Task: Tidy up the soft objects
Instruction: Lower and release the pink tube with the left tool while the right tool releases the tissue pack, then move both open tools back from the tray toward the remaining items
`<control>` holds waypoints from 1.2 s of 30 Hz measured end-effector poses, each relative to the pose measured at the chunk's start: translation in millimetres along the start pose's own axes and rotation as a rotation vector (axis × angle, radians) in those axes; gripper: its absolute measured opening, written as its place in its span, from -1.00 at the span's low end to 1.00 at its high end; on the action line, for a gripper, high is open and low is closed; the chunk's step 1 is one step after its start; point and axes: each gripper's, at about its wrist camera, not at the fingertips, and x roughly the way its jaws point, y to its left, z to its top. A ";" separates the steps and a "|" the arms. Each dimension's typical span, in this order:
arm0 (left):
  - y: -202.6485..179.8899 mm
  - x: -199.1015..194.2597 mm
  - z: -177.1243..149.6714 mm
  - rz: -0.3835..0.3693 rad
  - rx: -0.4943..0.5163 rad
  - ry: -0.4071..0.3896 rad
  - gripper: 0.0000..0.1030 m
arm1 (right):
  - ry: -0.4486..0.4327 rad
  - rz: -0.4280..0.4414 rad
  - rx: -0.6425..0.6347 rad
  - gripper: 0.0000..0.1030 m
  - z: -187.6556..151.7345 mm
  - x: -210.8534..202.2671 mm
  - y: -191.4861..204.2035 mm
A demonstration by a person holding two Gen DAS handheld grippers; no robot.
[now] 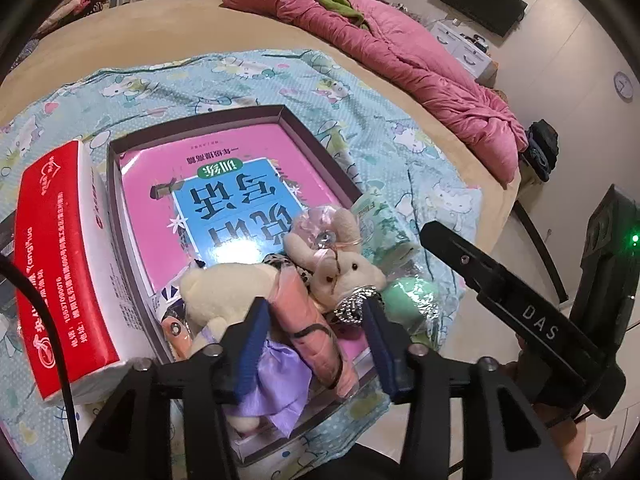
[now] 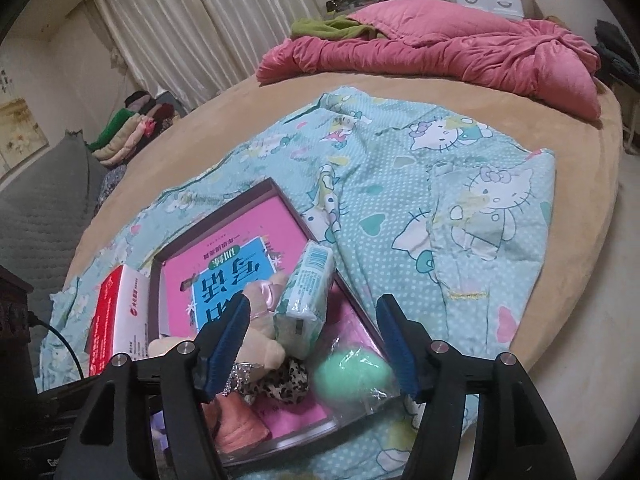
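Tray (image 1: 120,184) on the bed holds the soft things at its near end: one rabbit toy (image 1: 348,268), one plush carrot (image 1: 312,328), one green ball (image 2: 352,372) in film, one tissue pack (image 2: 308,292). All light and squashy; take the carrot mid-body. Left gripper (image 1: 316,336) straddles the carrot, part open, pads seemingly clear; right gripper (image 2: 320,344) wide, empty.

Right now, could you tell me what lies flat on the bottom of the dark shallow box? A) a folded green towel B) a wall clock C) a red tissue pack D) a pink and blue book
D: the pink and blue book covers the floor of the dark shallow box, beneath the toys.
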 end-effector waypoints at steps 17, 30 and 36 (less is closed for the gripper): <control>-15.6 -49.0 -4.9 0.067 0.059 -0.095 0.43 | -0.021 -0.020 -0.020 0.48 -2.9 -26.1 5.2; -12.0 -99.8 -18.3 0.106 0.033 -0.175 0.68 | -0.051 -0.012 -0.101 0.52 -4.0 -52.3 35.3; -2.4 -121.1 -24.6 0.137 0.014 -0.196 0.71 | -0.053 0.022 -0.135 0.52 -8.0 -65.2 55.3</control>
